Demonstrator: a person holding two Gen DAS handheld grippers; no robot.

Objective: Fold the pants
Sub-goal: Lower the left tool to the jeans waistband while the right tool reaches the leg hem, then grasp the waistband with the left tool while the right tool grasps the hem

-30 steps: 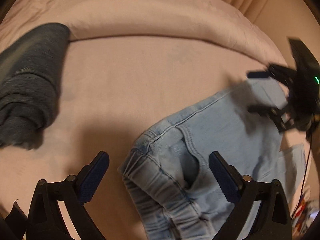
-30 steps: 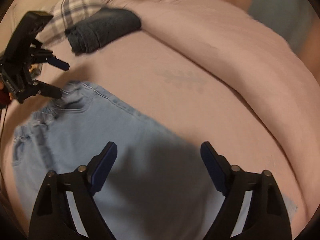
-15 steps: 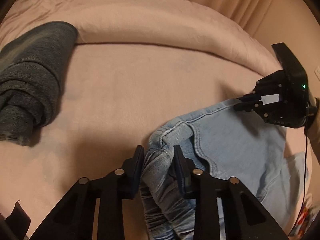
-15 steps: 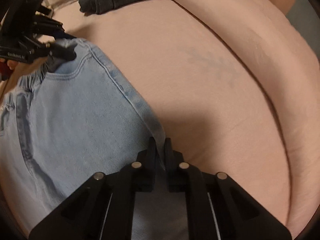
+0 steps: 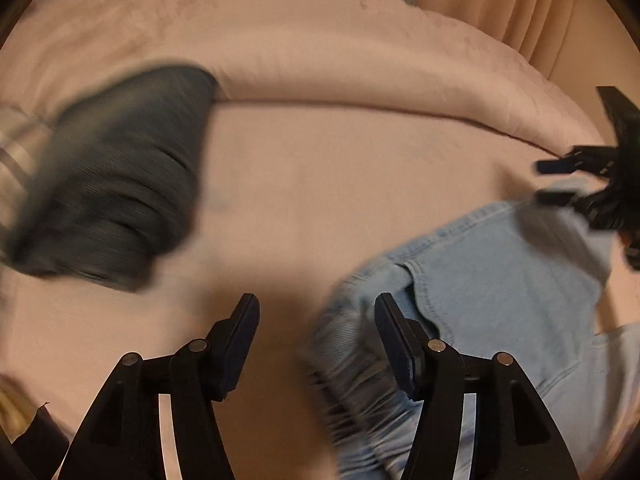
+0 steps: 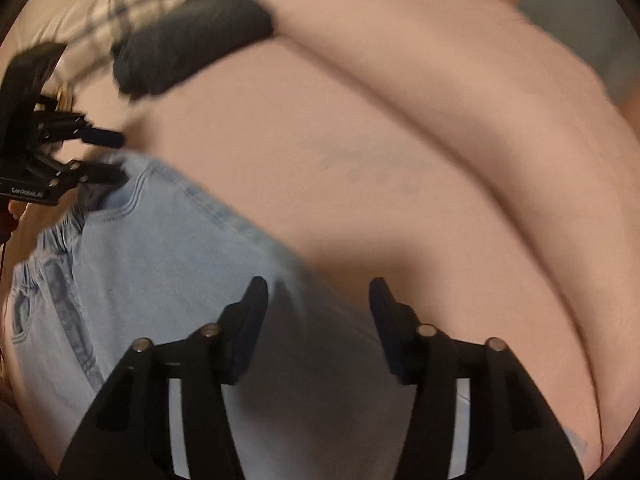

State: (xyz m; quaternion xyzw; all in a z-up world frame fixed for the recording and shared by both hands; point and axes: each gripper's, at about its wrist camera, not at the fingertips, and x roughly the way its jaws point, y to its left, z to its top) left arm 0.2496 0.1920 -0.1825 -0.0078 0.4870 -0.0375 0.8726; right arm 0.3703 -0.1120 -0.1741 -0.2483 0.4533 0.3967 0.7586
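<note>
A pair of light blue denim pants with an elastic gathered waistband [image 5: 500,280] lies flat on a pink bed sheet [image 5: 320,200], toward the near right side of the bed. The denim looks soft, limp and fairly light, likely to sag and slide unless pinched at a thick seam; the bunched waistband and the stitched side edge seem the firmest places to grip. The left gripper [image 5: 316,336] sits over the waistband corner, jaws opening, nothing pinched between them. The right gripper [image 6: 318,316] hovers over the pants' far side edge [image 6: 256,236], jaws opening too, holding nothing. A folded dark grey knit garment [image 5: 120,184] rests near the bed's far left, beside plaid fabric [image 6: 132,4]
</note>
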